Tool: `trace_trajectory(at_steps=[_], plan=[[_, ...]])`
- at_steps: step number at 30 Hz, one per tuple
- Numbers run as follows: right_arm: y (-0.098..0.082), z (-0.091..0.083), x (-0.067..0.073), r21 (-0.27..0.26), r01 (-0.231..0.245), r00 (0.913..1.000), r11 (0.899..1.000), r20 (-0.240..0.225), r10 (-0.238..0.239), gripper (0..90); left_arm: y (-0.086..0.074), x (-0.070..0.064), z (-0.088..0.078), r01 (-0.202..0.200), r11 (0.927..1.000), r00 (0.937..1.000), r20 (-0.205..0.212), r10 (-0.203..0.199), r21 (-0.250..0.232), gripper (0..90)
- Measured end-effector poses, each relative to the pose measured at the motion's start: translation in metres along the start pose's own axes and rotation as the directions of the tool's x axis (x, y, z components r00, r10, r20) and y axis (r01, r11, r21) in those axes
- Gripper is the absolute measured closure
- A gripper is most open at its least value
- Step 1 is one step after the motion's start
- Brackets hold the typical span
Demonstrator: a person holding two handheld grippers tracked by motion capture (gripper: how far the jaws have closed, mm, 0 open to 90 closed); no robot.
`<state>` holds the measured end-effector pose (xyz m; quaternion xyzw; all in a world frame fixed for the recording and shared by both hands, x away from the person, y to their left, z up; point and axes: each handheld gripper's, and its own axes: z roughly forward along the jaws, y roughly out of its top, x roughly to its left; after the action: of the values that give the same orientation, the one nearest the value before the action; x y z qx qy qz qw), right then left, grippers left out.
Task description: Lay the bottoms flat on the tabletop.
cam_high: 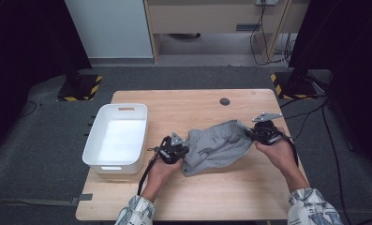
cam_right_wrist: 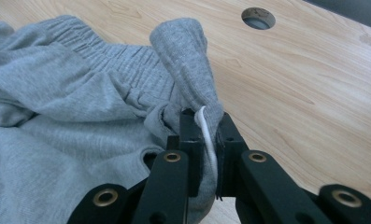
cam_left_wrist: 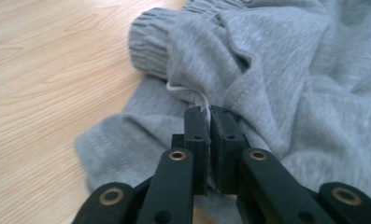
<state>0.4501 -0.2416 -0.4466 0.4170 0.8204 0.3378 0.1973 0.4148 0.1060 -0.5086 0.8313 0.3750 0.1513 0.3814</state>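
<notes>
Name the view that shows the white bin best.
The high view: the white bin sits whole at the table's left edge, interior visible. The left and right gripper views look at the grey garment instead.

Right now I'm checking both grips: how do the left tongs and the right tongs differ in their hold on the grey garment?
The left tongs pinch the grey garment at a flat edge; the right tongs clamp a bunched, upstanding fold. The left tongs sit near the white bin, the right tongs toward the table's far side. Both are shut on cloth and a white cord.
</notes>
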Motion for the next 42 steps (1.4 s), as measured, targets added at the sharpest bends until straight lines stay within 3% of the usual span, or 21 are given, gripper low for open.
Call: trace_trajectory(at_steps=[6, 10, 17, 20, 26, 29, 32, 37, 42], plan=[[-0.002, 0.001, -0.001, -0.001, -0.006, 1.0, 1.0, -0.003, 0.006, 84.8, -0.002, 0.003, -0.002, -0.004, 1.0, 1.0, 0.008, 0.004, 0.003, 89.2], [0.0, 0.001, 0.001, -0.008, -0.003, 1.0, 1.0, -0.008, 0.003, 84.6, 0.006, 0.006, -0.004, 0.003, 0.9997, 0.9999, -0.016, -0.004, -0.025, 87.6], [0.002, 0.002, 0.003, -0.014, 0.0, 0.9998, 1.0, -0.019, 0.0, 84.2, 0.029, 0.016, -0.002, 0.063, 0.9943, 0.9978, -0.017, -0.064, -0.086, 79.3], [0.002, 0.002, 0.002, -0.015, 0.001, 0.9998, 1.0, -0.02, -0.001, 84.1, 0.031, 0.019, 0.008, 0.081, 0.9944, 0.9965, -0.018, -0.082, -0.068, 76.8], [0.001, 0.001, 0.001, -0.019, -0.001, 0.9997, 1.0, -0.024, 0.001, 84.0, 0.028, 0.01, 0.021, 0.117, 0.9911, 0.9926, 0.042, -0.114, -0.064, 69.7], [0.0, 0.001, 0.001, -0.017, -0.003, 0.9997, 1.0, -0.024, 0.003, 83.8, 0.026, 0.007, 0.026, 0.081, 0.9956, 0.9966, -0.012, -0.081, -0.048, 61.9], [0.001, 0.001, 0.002, -0.018, -0.001, 0.9995, 1.0, -0.032, 0.0, 83.1, 0.023, 0.007, 0.029, 0.107, 0.9934, 0.9942, -0.013, -0.107, -0.043, 54.4], [0.002, 0.002, 0.002, -0.018, -0.005, 0.9993, 1.0, -0.037, 0.005, 82.1, 0.015, 0.005, 0.033, 0.127, 0.9915, 0.9917, 0.025, -0.126, -0.031, 48.9], [0.002, 0.005, 0.004, -0.012, -0.001, 0.9991, 1.0, -0.043, 0.0, 81.2, 0.014, 0.002, 0.039, 0.118, 0.9929, 0.9908, 0.068, -0.117, -0.012, 47.3]])
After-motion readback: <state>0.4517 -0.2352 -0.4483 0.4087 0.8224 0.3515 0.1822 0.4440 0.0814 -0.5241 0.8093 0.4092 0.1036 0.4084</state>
